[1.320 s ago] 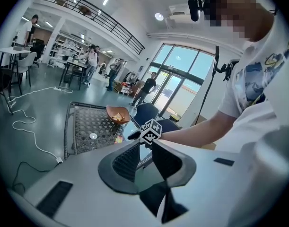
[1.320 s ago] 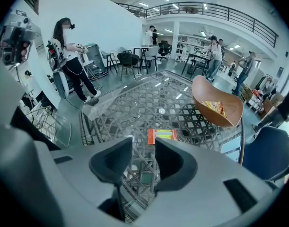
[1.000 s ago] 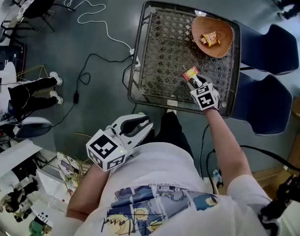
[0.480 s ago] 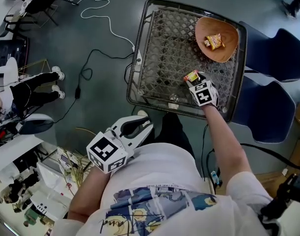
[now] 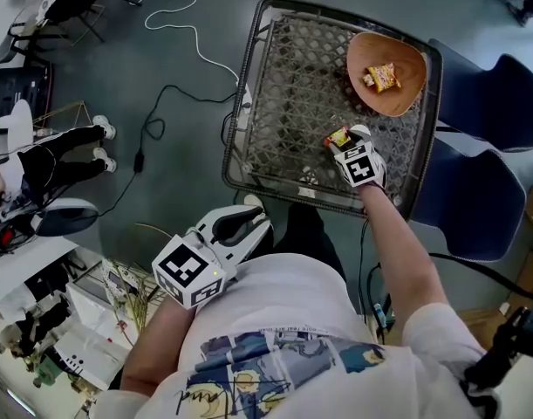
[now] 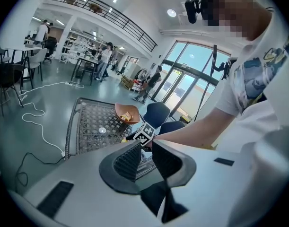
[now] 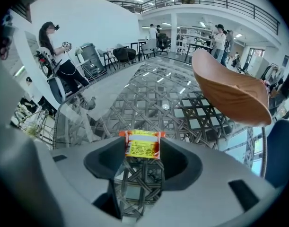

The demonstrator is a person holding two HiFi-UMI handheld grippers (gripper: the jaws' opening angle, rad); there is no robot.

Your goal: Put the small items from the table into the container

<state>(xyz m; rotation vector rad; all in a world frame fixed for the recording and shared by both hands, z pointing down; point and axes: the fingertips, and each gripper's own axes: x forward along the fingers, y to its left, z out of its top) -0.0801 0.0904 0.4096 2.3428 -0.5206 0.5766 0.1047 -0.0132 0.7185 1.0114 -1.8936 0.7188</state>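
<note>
On the wire-mesh table lies a small orange and yellow snack packet. My right gripper points steeply down at it, jaws wide, and the packet sits between the fingertips without being squeezed. The orange bowl stands at the table's far right corner with another snack packet inside. In the right gripper view the bowl rises just right of the jaws. My left gripper hangs off the table by the person's waist, its jaws a little apart and empty.
Two dark blue chairs stand along the table's right side. A white cable and a black cable run over the floor at the left. A small clear disc rests on the mesh beyond the packet.
My right gripper has sunk toward the table around the packet. The left gripper has stayed by the waist.
</note>
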